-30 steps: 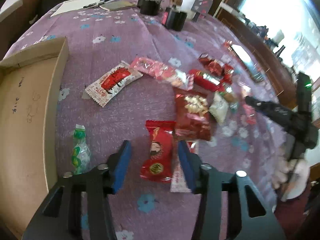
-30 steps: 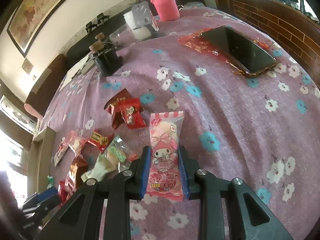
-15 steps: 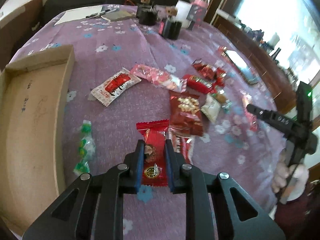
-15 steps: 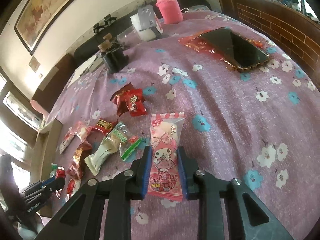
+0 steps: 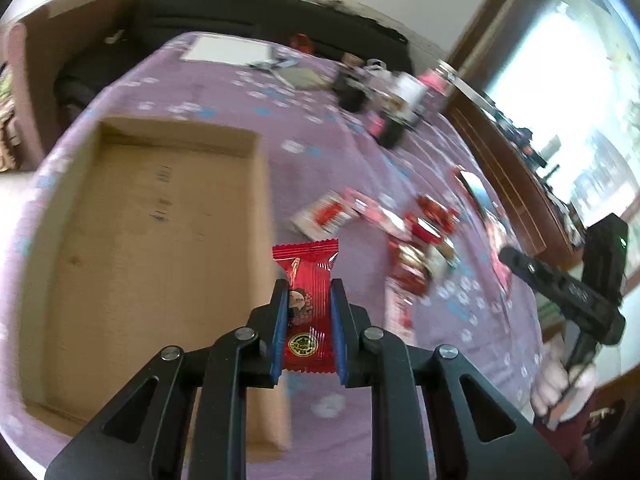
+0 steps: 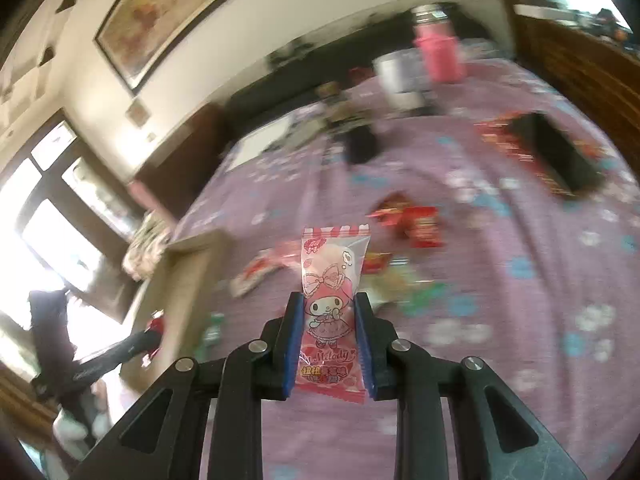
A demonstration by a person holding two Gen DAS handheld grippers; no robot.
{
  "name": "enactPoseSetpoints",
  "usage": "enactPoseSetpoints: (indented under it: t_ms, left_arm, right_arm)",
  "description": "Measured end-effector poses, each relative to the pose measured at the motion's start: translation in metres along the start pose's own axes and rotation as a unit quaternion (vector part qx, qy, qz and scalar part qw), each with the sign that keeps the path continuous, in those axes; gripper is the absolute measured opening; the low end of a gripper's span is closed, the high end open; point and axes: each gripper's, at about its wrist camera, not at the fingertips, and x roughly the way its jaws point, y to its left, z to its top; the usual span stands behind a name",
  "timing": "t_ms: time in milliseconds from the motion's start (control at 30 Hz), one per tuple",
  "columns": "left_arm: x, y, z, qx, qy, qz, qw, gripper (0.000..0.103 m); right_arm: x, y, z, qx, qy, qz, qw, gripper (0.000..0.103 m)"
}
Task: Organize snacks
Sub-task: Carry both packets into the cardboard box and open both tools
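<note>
Where jaws pinch: "Melody" wrapper (image 6: 333, 312).

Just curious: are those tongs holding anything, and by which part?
Left tongs pinch a red snack packet by its lower sides; right tongs pinch a pink cartoon packet likewise.

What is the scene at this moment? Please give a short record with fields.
left gripper: shut on red foil snack packet, lifted near the box's right wall
right gripper: shut on pink cartoon-print candy packet, above the cloth
container: open brown cardboard box, nothing visible inside
surface: purple floral tablecloth
remaining: loose snack packets on the cloth
</note>
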Motion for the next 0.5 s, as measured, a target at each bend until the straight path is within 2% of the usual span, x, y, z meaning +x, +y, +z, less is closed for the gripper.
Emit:
enactPoseSetpoints:
  t_ms: [133, 267, 500]
  left_arm:
    - [-0.007, 0.032, 0.022, -0.024, -0.009, 0.025, 0.9994, 0.017]
    - [0.004, 0.055, 0.042, -0.036, -0.006, 0.044, 0.9984, 0.017]
    - [0.047, 0.1, 0.07, -0.09, 0.024, 0.027, 0.9953, 0.017]
  right_arm:
    - [0.027, 0.043, 0.005, -0.015, 0.03, 0.044, 0.998, 0.025]
    - [0.064, 0.084, 0.011, -0.026, 0.059, 0.069, 0.996, 0.025]
    - [0.149, 0.147, 0.03, -0.05, 0.103, 0.072, 0.991, 0.025]
